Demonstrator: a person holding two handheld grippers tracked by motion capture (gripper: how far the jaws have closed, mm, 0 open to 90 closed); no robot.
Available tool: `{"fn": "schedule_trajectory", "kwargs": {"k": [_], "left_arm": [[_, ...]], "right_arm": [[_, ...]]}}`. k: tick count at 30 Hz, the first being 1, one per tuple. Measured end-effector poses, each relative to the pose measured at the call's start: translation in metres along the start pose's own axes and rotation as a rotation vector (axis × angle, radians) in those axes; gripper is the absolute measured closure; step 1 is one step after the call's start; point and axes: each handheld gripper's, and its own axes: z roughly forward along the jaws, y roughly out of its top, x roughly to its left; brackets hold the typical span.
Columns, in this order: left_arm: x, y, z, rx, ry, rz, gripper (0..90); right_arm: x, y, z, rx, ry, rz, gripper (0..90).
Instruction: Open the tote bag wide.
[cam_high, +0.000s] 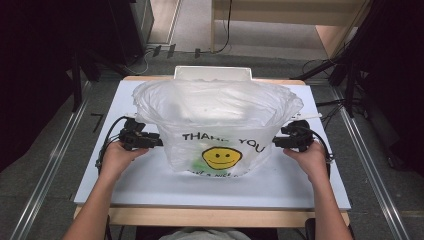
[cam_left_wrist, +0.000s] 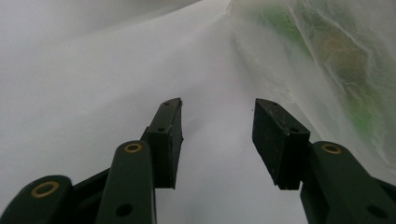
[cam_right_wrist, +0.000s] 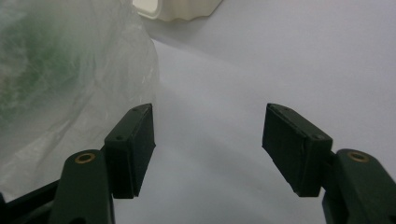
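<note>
A translucent white plastic bag (cam_high: 215, 125) printed with "THANK YOU" and a yellow smiley face stands in the middle of the high view, on a white worktop (cam_high: 150, 185). Its mouth is spread wide and its rim sags outward. Something green shows faintly through its lower front, left of the smiley, too blurred to name.

The left hand-held gripper (cam_high: 150, 141) sits at the centre left of the high view, its tips right at the bag's left side. In the left gripper view its jaws stand apart with nothing between them (cam_left_wrist: 217, 135), bare white worktop (cam_left_wrist: 93, 93) ahead, and the bag (cam_left_wrist: 327, 70) fills the upper right, just beside the right-hand jaw.

The right hand-held gripper (cam_high: 280, 142) sits at the centre right of the high view, its tips at the bag's right side. In the right gripper view its jaws are also spread wide and empty (cam_right_wrist: 208, 140); the bag (cam_right_wrist: 70, 70) bulges in the upper left, close beside the left-hand jaw.

Behind the bag, at the far edge of the worktop, stands a cream-white container (cam_high: 212, 73), partly hidden by the bag's rim; its corner shows at the top of the right gripper view (cam_right_wrist: 182, 9). Black cables (cam_high: 107, 140) trail from the left hand-held gripper across the worktop. Beyond the worktop lie a grey floor (cam_high: 50, 150), dark stands and a wooden bench (cam_high: 280, 10).
</note>
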Motion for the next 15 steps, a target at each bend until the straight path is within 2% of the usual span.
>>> {"fn": "schedule_trajectory", "kwargs": {"k": [1,3,4,8,11,15], "left_arm": [[0.001,0.001,0.000,-0.005,-0.012,-0.017,49.9],[0.002,0.001,-0.001,-0.012,-0.010,-0.020,47.8],[0.002,0.001,-0.001,-0.022,-0.012,-0.036,46.7],[0.006,0.001,-0.003,-0.043,-0.023,-0.054,45.7],[0.008,0.001,-0.004,-0.044,-0.016,-0.052,45.0],[0.011,0.001,-0.004,-0.045,-0.022,-0.056,44.5]], "right_arm": [[-0.002,0.002,-0.001,0.000,0.021,0.022,35.6],[-0.004,0.004,-0.002,-0.006,0.055,0.048,36.4],[-0.005,0.005,-0.003,-0.014,0.065,0.058,36.7],[-0.005,0.006,-0.004,-0.046,0.054,0.039,38.9],[-0.006,0.007,-0.005,-0.059,0.057,0.038,40.0],[-0.013,0.010,-0.006,-0.078,0.079,0.068,42.4]]}}
